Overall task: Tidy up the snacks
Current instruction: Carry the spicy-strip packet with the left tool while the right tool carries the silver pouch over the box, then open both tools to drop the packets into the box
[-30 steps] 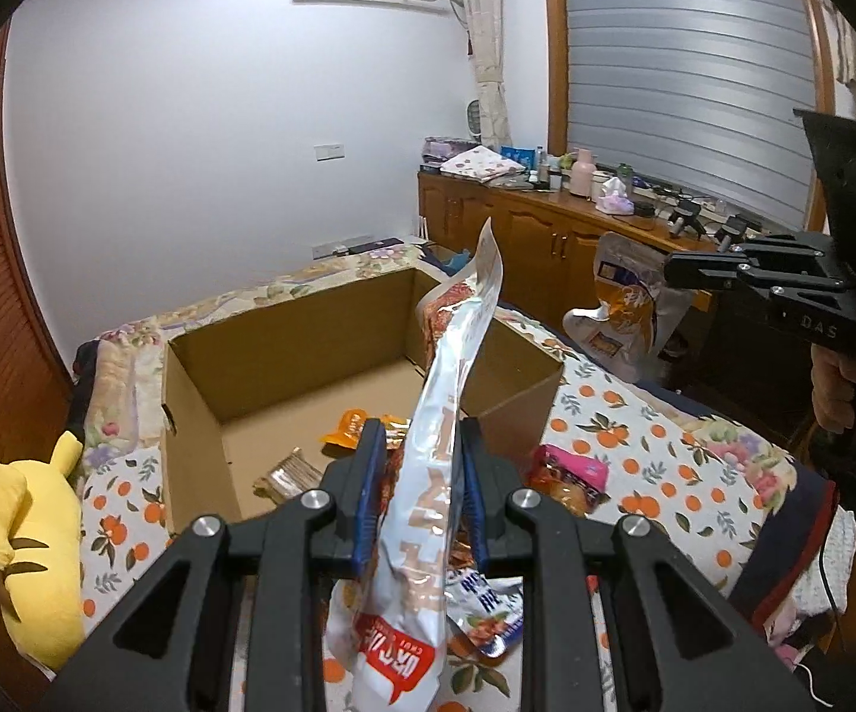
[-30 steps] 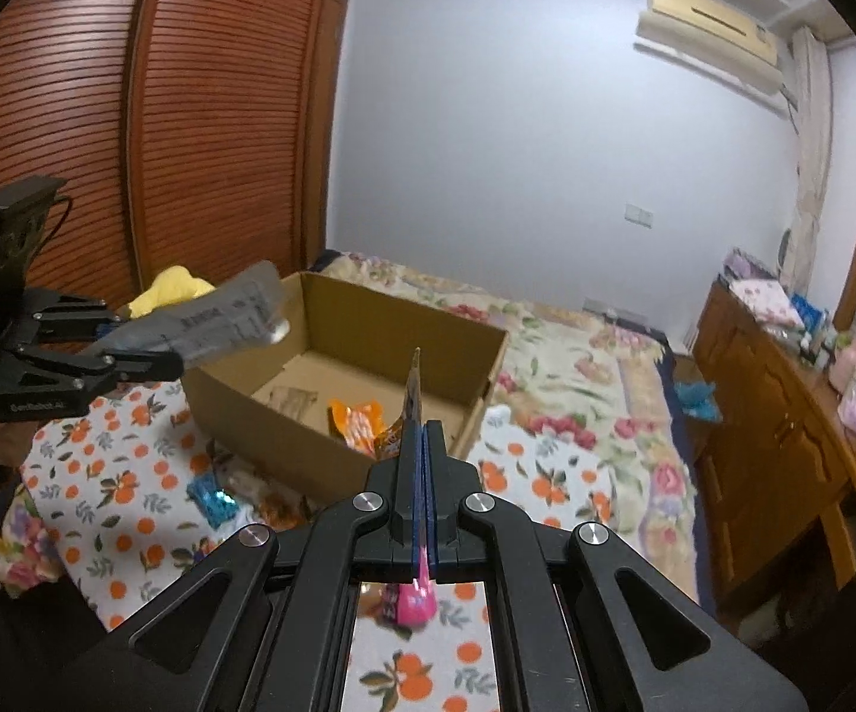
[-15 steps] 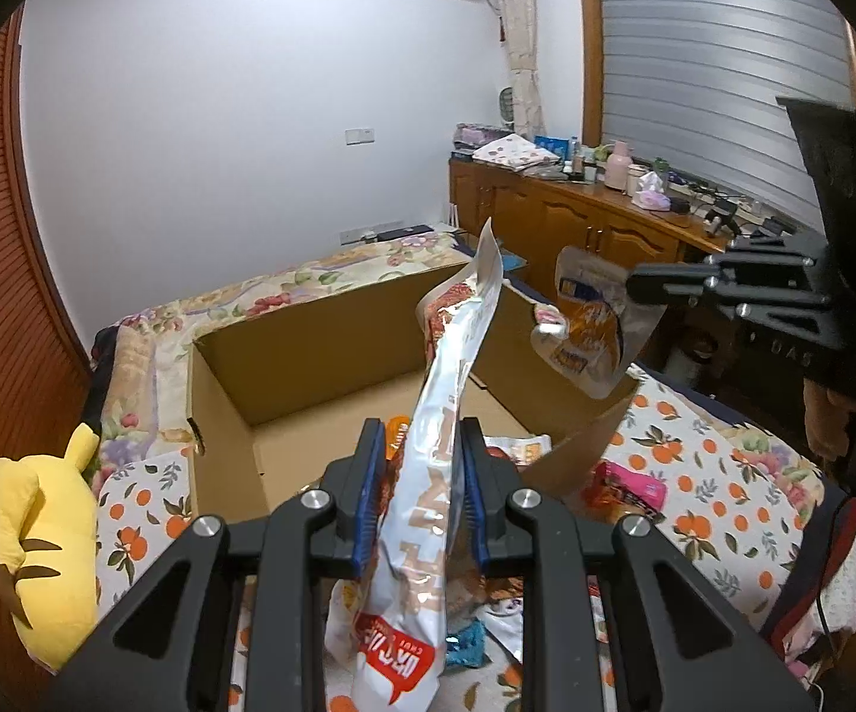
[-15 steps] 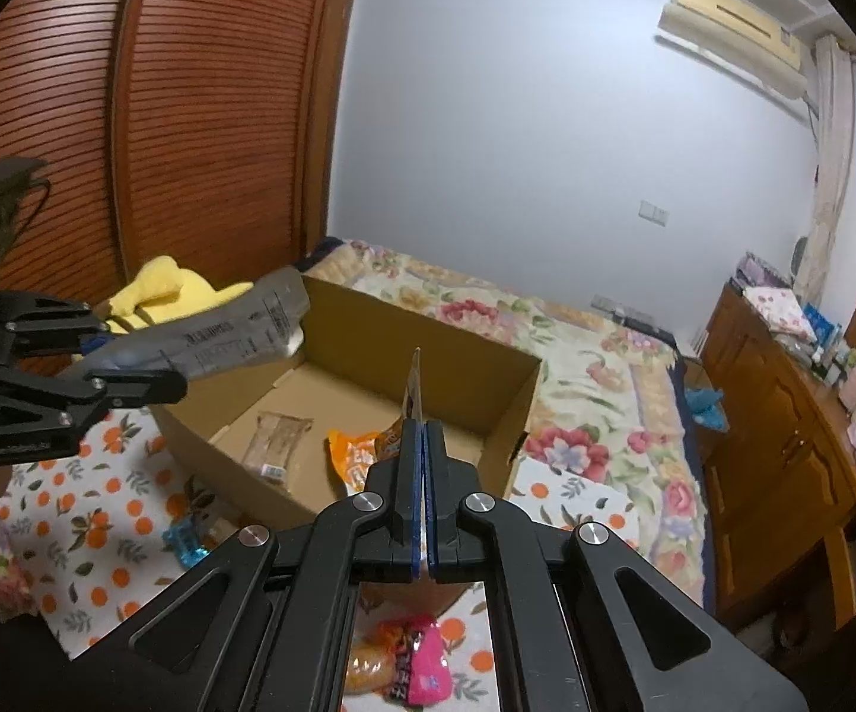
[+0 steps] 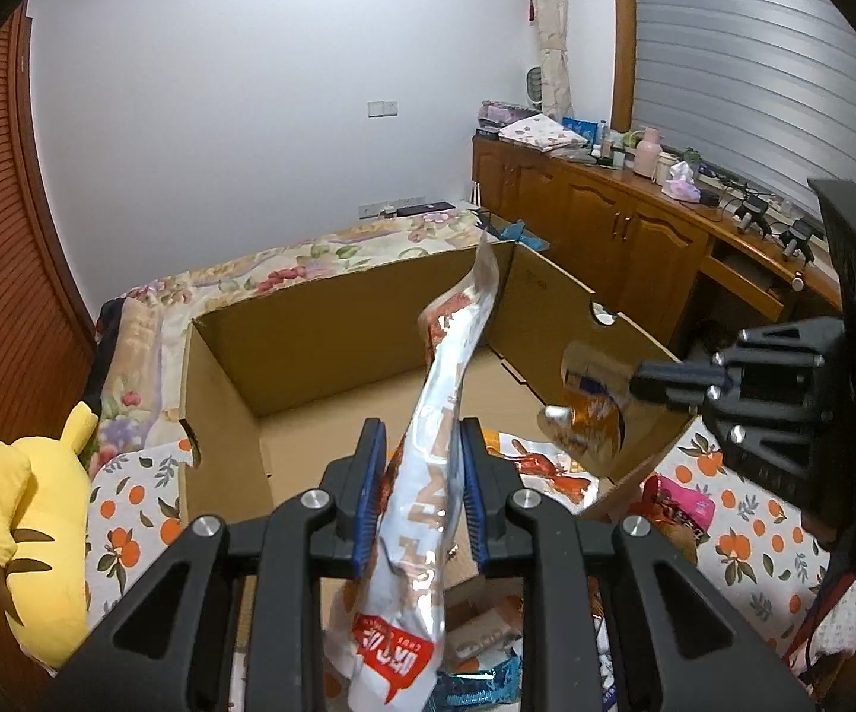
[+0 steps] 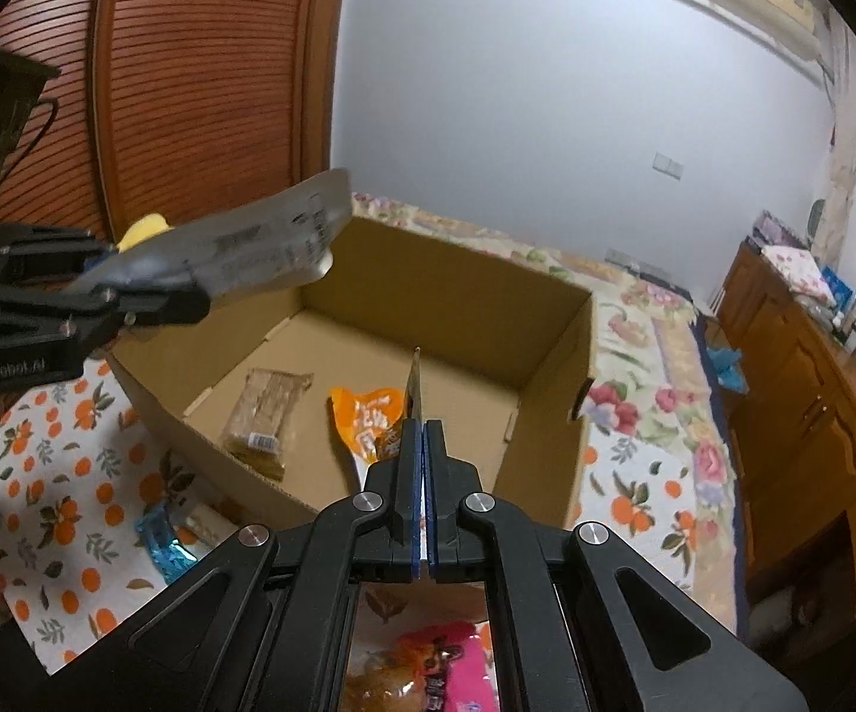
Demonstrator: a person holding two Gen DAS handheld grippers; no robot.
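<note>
Jaws of both grippers clamp snack packets above the cardboard box [image 6: 546, 320].

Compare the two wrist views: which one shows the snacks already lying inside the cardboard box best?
The right wrist view. It looks down onto the cardboard box floor, showing the brown cracker pack and orange packet clearly. In the left wrist view the silver snack bag, clamped in the left tongs, hides most of the floor.
</note>
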